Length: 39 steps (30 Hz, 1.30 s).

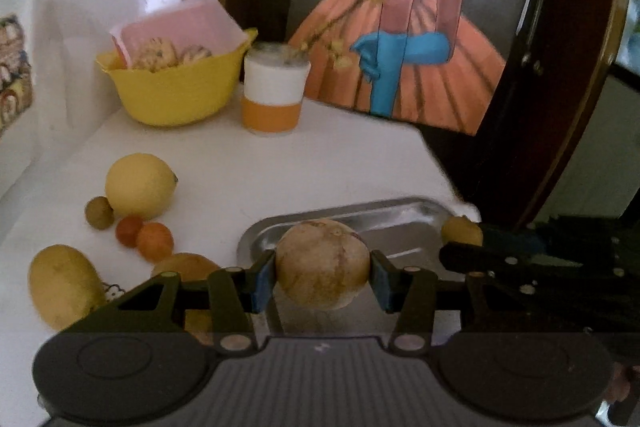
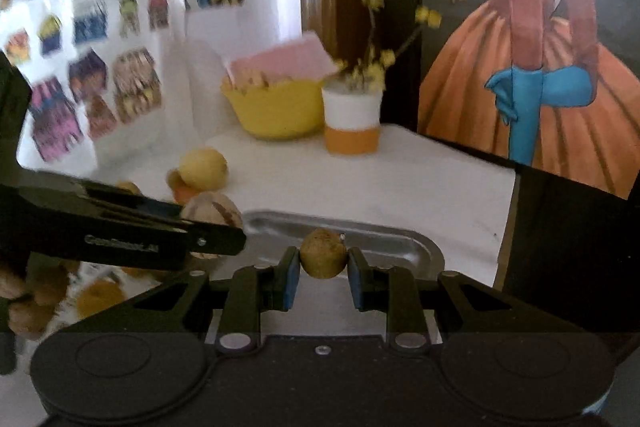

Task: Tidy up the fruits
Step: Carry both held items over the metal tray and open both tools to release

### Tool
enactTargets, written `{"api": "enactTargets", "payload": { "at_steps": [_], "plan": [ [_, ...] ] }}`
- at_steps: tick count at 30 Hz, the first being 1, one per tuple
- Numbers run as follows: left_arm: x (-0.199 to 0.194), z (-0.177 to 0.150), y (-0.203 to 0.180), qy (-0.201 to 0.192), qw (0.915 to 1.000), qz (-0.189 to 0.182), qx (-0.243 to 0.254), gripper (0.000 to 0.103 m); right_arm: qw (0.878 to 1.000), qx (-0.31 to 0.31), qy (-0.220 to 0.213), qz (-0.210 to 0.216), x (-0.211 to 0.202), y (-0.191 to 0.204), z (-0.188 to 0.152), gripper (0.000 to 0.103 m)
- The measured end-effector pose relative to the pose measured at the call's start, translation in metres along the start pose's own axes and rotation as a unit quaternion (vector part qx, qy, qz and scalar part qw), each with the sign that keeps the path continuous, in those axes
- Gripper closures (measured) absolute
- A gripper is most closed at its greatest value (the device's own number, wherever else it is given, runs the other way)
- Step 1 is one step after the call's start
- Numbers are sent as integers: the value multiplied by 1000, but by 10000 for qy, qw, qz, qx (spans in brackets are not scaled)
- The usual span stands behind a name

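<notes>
Fruits clamped in both grippers' fingers over metal tray (image 1: 404, 217): brown-mottled fruit (image 1: 322, 263) left, smaller, blurred fruit (image 2: 323, 253) right.

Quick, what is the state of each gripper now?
Left gripper: closed on the large tan round fruit.
Right gripper: closed on the small yellow-brown fruit.

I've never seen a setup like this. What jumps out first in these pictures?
Two black claws each pinch a fruit over a metal tray on the white table: the left claw holds a big mottled round fruit, the right claw a small yellowish one. Left of the tray lies loose fruit, with a large lemon the brightest.
</notes>
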<state>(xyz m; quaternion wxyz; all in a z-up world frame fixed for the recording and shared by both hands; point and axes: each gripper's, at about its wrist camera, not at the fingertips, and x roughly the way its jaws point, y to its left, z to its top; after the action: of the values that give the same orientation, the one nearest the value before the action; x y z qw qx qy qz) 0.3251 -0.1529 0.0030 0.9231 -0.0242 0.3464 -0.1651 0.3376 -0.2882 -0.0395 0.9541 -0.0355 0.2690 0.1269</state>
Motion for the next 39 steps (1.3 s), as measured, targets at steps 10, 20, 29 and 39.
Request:
{"api": "enactTargets", "payload": {
  "at_steps": [10,20,29,39],
  "plan": [
    [19,-3,-6,283,9989,160,350,49,9985,-203,500,-1,32,-1,-3,74],
    [-28,2,-3,-313,9995,-10,-52,15,9997,132,-23,-202,-28,10,-3,29],
    [-139,-23,-2,-1123,9929,77,-375,0,9906,375,-1218,-502,-147,51,-11,1],
    [-227,-78,-4,-1206,9923,11,-289,0,9894,206,-1295,-619,-225,108,-47,1]
  ]
}}
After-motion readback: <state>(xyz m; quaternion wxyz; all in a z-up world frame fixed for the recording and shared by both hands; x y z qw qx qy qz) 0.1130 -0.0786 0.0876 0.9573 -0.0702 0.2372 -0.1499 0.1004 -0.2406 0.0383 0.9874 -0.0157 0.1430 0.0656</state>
